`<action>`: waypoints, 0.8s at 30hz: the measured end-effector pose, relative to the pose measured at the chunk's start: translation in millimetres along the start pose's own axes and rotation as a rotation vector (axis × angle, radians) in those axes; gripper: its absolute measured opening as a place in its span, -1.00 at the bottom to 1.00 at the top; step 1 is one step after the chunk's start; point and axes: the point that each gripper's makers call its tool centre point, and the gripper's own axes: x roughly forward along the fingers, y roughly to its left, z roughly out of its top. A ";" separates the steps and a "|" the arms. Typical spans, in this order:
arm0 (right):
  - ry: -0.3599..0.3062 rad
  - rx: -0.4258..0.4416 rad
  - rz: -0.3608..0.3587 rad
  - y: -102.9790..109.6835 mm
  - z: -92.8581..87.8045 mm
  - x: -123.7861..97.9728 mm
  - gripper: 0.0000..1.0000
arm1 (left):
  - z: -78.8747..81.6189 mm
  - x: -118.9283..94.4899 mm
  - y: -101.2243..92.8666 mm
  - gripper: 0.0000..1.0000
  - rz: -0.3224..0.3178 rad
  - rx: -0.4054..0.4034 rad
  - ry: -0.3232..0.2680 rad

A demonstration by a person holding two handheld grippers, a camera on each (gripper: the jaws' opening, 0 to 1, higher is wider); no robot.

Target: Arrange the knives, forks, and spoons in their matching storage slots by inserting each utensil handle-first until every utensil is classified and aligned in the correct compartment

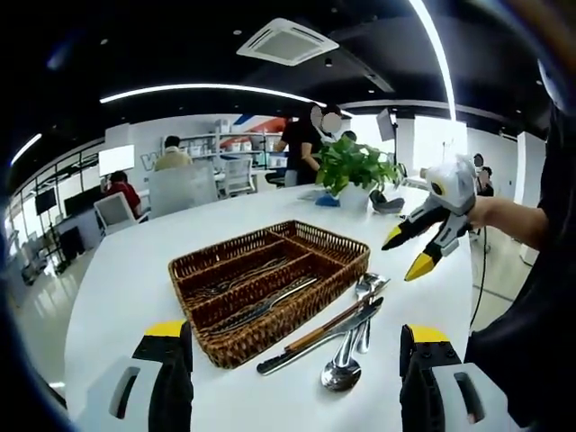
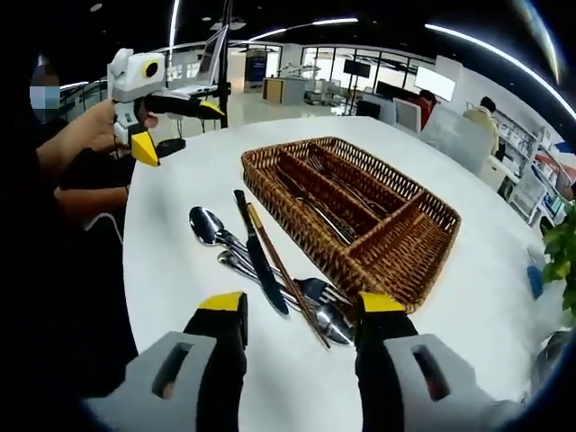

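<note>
The scene is brightly lit by ceiling light strips (image 1: 211,88). Glare is seen on the white table (image 2: 180,270). Edges are bent by fisheye distortion.

Loose knives (image 2: 259,252), forks (image 2: 317,290) and spoons (image 2: 209,225) lie beside the compartmented wicker tray (image 2: 409,261).

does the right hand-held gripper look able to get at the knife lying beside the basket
Probably yes. The right hand-held gripper is open, and the knife lies on the table just ahead of its jaws, atop the loose utensils, with nothing above it. The wicker basket sits off to one side.
</note>
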 end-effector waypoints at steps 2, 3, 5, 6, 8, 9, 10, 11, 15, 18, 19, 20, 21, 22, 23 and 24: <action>0.023 0.003 0.030 4.5 -4.1 5.7 -0.22 | -0.8 -0.1 -0.6 0.99 -0.003 0.006 0.001; 0.032 0.001 0.039 5.8 -6.3 8.2 -0.25 | -0.9 -0.3 -0.8 0.99 -0.004 0.006 -0.001; 0.058 -0.008 0.065 9.7 -12.8 14.0 -0.34 | -1.5 -0.8 -0.6 0.99 -0.004 0.004 -0.003; 0.065 -0.009 0.074 11.0 -14.7 16.1 -0.40 | -1.8 -1.0 -0.5 0.99 -0.003 0.004 -0.004; 0.075 -0.007 0.111 16.5 -18.8 20.8 -0.44 | -2.6 -1.6 0.2 0.99 -0.001 0.003 -0.005; 0.079 -0.005 0.128 18.5 -20.7 23.8 -0.46 | -3.0 -1.8 0.2 0.99 -0.001 0.002 -0.005; 0.082 -0.007 0.131 18.4 -21.7 26.1 -0.48 | -3.8 -2.1 0.1 0.99 -0.001 0.002 -0.003; 0.089 -0.004 0.136 18.7 -23.4 28.1 -0.51 | -4.6 -2.2 -0.4 0.99 -0.001 0.004 -0.001; 0.113 -0.014 0.157 21.3 -27.8 34.1 -0.58 | -5.7 -2.1 -2.7 0.99 -0.008 0.010 0.002; 0.126 -0.029 0.165 21.7 -29.5 37.7 -0.59 | -5.9 -1.5 -3.5 0.99 -0.011 0.008 0.001; 0.134 -0.033 0.168 21.2 -30.5 39.3 -0.60 | -6.1 -1.2 -3.9 0.99 -0.012 0.008 0.001; 0.140 -0.038 0.174 21.6 -31.5 40.5 -0.61 | -6.3 -1.0 -4.2 0.99 -0.013 0.008 0.002; 0.144 -0.041 0.178 22.0 -32.1 41.2 -0.62 | -6.7 -0.7 -5.1 0.99 -0.016 0.009 0.004; 0.149 -0.053 0.184 23.6 -33.1 42.0 -0.64 | -7.3 -0.4 -6.1 0.97 -0.021 0.012 0.006; 0.152 -0.060 0.186 23.9 -33.3 42.6 -0.67 | -7.7 -0.3 -6.7 0.95 -0.024 0.013 0.007; 0.160 -0.068 0.194 24.7 -33.5 43.3 -0.68 | -8.7 0.1 -7.6 0.94 -0.028 0.011 0.011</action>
